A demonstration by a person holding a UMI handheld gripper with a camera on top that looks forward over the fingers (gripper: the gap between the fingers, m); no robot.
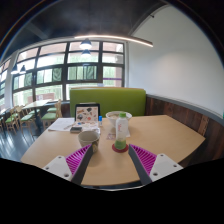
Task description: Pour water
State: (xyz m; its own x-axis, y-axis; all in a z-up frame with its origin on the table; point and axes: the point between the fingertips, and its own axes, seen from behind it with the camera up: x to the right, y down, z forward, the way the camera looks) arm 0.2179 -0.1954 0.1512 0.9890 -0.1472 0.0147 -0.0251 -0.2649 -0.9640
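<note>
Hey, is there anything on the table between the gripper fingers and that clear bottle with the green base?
Nothing visible blocks it. The gripper is open, and the bottle stands just ahead of its fingers on bare table. The clear bowl sits behind the bottle, not in front of it.

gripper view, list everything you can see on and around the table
table: 1, light wood, under and ahead of the claw
bottle: 1, clear with green base, on the table just beyond the fingers
bowl: 1, clear, behind the bottle
cup: 1, pale, left of the bottle
tablet: 1, dark frame, standing behind the cup
bench: 1, green, beyond the table
windows: several, dark frames, behind the bench
claw: 1, open, magenta pads, holding nothing
</note>
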